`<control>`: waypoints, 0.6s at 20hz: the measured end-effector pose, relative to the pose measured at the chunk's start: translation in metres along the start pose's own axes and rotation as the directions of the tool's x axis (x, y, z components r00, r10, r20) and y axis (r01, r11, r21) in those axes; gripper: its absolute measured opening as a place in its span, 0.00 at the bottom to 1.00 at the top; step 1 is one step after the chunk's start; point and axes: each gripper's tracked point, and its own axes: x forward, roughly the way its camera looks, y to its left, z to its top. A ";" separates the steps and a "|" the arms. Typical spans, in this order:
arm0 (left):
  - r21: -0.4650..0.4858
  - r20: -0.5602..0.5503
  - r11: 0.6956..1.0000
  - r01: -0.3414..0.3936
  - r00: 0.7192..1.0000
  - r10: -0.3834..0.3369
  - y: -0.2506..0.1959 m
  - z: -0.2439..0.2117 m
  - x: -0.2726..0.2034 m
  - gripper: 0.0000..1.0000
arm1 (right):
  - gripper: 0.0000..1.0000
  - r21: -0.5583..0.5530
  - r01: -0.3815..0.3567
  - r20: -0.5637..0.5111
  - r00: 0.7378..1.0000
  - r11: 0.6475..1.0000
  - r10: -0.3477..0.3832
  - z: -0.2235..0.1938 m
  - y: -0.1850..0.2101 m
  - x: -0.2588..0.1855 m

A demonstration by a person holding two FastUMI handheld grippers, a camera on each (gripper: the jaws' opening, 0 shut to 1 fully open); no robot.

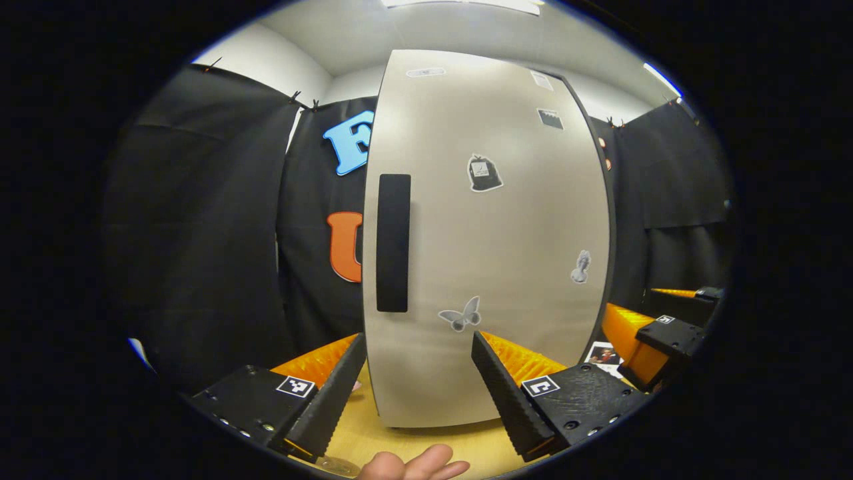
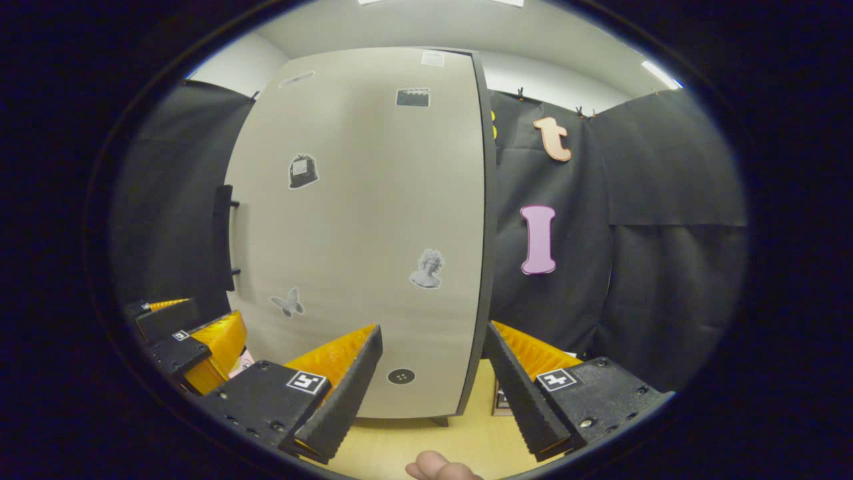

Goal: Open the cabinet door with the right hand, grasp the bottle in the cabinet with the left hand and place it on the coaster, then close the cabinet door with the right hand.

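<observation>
The cabinet (image 1: 493,253) stands upright on the wooden table with its pale door (image 2: 360,220) closed, hiding the inside. Several stickers dot the door. A long black handle (image 1: 393,243) runs vertically along the door's left edge, and in the right gripper view the handle (image 2: 222,237) is seen side-on. My left gripper (image 1: 418,340) is open in front of the door's lower part, a short way off. My right gripper (image 2: 433,330) is open too, facing the door's right edge. Each gripper appears in the other's view: the right one (image 1: 666,340) and the left one (image 2: 193,340).
The wooden table (image 1: 426,440) runs under the cabinet. A photo card (image 1: 603,353) lies right of the cabinet's base, and a small box (image 2: 500,400) sits by its right corner. A person's fingertips (image 1: 416,465) show at the bottom edge. Black cloth walls surround the booth.
</observation>
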 end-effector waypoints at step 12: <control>-0.069 0.006 0.996 0.051 0.999 -0.050 -0.003 -0.002 0.001 0.95 | 0.99 -0.045 -0.117 -0.023 0.993 0.992 0.116 -0.004 0.037 -0.006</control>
